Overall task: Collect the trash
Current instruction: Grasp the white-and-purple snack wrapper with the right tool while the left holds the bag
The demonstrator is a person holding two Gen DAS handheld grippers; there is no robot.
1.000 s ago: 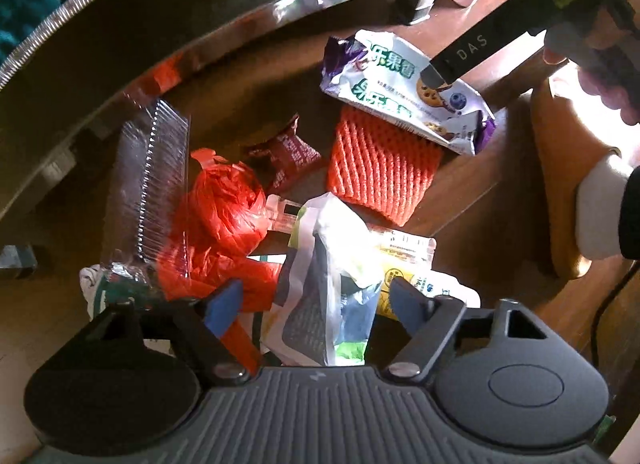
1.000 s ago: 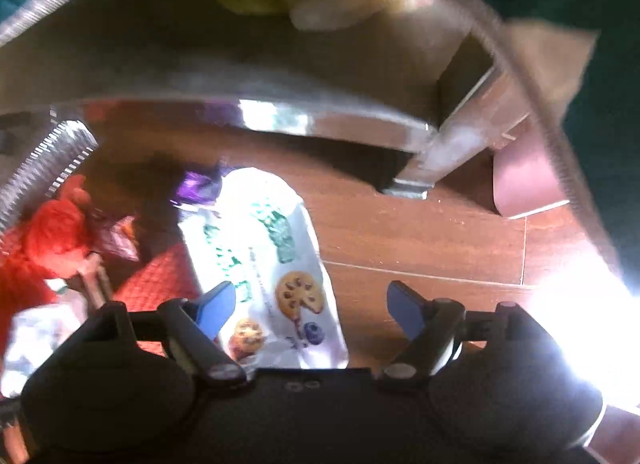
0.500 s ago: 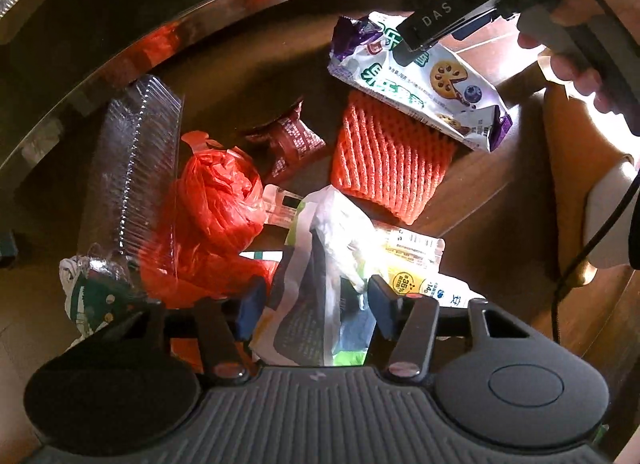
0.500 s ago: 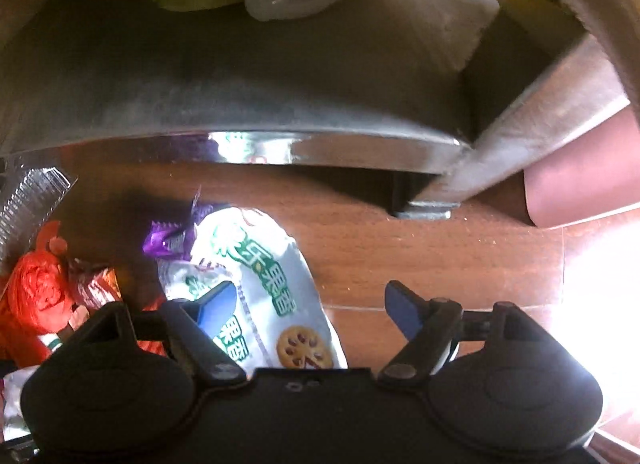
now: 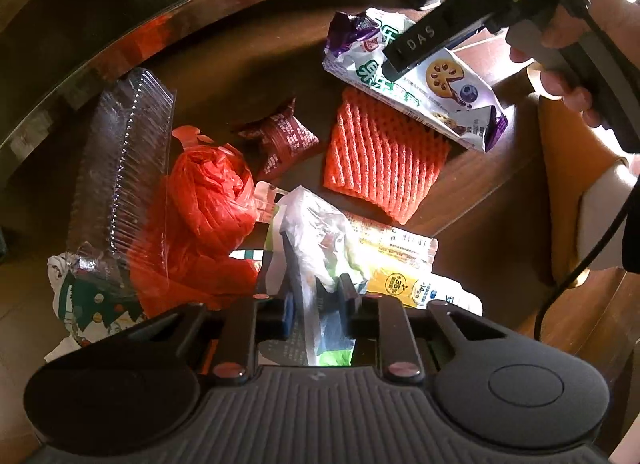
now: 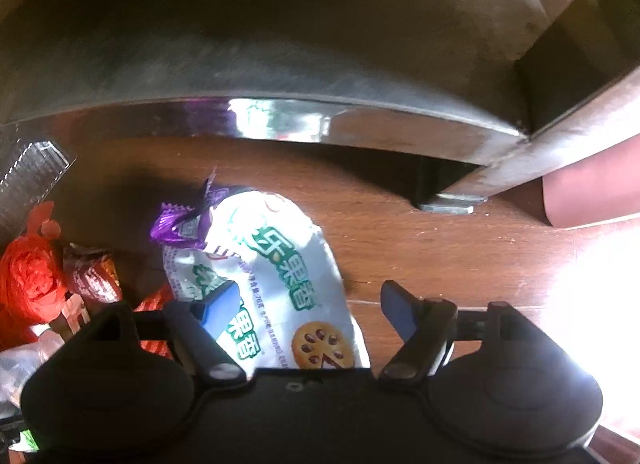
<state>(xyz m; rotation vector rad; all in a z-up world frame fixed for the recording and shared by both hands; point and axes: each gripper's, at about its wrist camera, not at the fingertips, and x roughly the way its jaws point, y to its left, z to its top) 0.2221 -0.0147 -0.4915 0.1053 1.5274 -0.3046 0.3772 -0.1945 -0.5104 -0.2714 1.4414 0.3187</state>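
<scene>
Trash lies on a wooden floor under a metal-edged table. My left gripper is shut on a crumpled white plastic wrapper. Around it lie a red plastic bag, a clear plastic tray, a small brown wrapper, an orange foam net and a yellow-white packet. My right gripper is open, its jaws on either side of a white and purple cookie bag, which also shows in the left wrist view.
The shiny metal table rim curves over the trash and shows in the right wrist view. A table leg stands at the right. A wooden stool or board lies at the right. A patterned wrapper lies at the left.
My left gripper has closed on the white plastic wrapper. My right gripper has moved forward along the cookie bag, staying open.
</scene>
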